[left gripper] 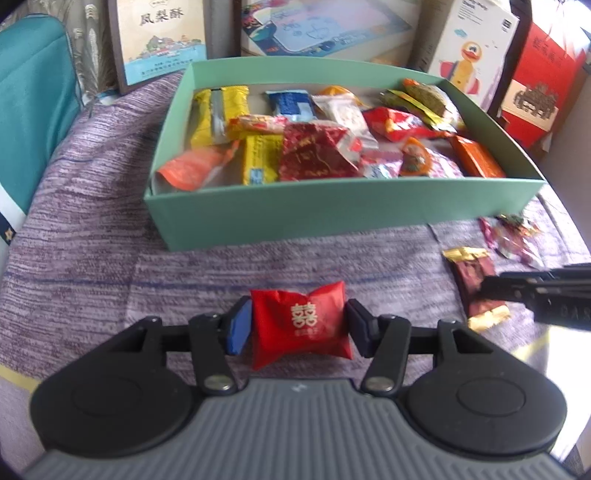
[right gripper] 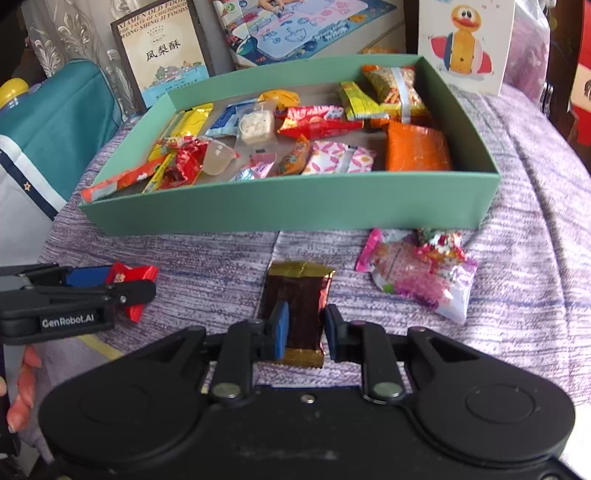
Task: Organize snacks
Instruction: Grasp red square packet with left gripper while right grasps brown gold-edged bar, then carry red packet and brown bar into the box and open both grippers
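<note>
A mint-green box (left gripper: 332, 218) (right gripper: 288, 210) holds several snack packets on a purple cloth. My left gripper (left gripper: 299, 326) has its pads against both sides of a red packet with a gold double-happiness sign (left gripper: 301, 325), which also shows in the right wrist view (right gripper: 129, 275). My right gripper (right gripper: 304, 328) straddles a dark brown packet with gold ends (right gripper: 299, 295), its pads at the packet's sides; this packet also shows in the left wrist view (left gripper: 474, 284). A pink clear bag of candy (right gripper: 417, 275) (left gripper: 513, 236) lies on the cloth right of it.
Upright boxes stand behind the green box: a pineapple-cake box (left gripper: 162, 37) (right gripper: 166, 48), a drawing-mat box (left gripper: 325, 26), a duck toy box (left gripper: 472, 48) (right gripper: 465, 37) and a red box (left gripper: 543, 85). A teal bag (left gripper: 33, 99) (right gripper: 55, 133) sits at the left.
</note>
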### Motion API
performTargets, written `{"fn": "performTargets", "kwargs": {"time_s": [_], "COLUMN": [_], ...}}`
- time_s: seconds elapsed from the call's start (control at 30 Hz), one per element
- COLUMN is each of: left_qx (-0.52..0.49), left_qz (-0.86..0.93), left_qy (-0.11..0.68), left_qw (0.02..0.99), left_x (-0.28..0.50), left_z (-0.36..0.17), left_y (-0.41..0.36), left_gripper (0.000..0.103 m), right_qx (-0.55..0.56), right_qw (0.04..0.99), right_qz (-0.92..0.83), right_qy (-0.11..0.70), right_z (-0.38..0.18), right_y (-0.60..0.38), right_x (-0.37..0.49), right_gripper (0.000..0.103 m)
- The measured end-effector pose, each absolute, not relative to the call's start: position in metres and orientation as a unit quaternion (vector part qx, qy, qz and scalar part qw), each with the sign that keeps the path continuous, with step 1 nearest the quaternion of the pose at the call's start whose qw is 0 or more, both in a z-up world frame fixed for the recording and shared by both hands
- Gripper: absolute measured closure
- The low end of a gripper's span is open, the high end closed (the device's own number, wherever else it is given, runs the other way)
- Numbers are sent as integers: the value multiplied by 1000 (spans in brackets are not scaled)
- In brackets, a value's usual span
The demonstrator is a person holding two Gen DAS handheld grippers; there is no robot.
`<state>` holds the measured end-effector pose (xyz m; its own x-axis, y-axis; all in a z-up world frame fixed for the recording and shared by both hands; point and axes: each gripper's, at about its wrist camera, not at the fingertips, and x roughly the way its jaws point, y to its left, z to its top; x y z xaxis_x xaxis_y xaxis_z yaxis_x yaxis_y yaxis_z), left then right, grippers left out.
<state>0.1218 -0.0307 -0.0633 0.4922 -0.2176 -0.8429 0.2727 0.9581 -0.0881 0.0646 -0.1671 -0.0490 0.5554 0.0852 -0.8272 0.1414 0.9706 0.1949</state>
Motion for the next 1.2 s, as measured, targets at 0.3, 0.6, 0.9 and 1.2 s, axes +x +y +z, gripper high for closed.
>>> {"fn": "performTargets", "kwargs": {"time_s": [0.3, 0.6, 0.9, 1.2], "left_qx": [52, 36, 66, 44], "left_qz": [-185, -166, -185, -197], "left_qy": [481, 486, 474, 461], "left_qw": [855, 857, 858, 864], "left_x": [105, 104, 98, 90], "left_z": [-64, -61, -64, -47], "left_y": [-46, -29, -44, -42], "left_gripper": [43, 27, 63, 79], "right_qx": [136, 114, 10, 67], "right_qw": [872, 876, 887, 886], "right_qz": [-15, -8, -21, -22], "right_qy": [471, 468, 462, 458], "right_z": [-47, -51, -55, -42], "right_y": [-171, -155, -124, -141], "right_x": [53, 67, 70, 58], "right_gripper": [59, 56, 66, 67]}}
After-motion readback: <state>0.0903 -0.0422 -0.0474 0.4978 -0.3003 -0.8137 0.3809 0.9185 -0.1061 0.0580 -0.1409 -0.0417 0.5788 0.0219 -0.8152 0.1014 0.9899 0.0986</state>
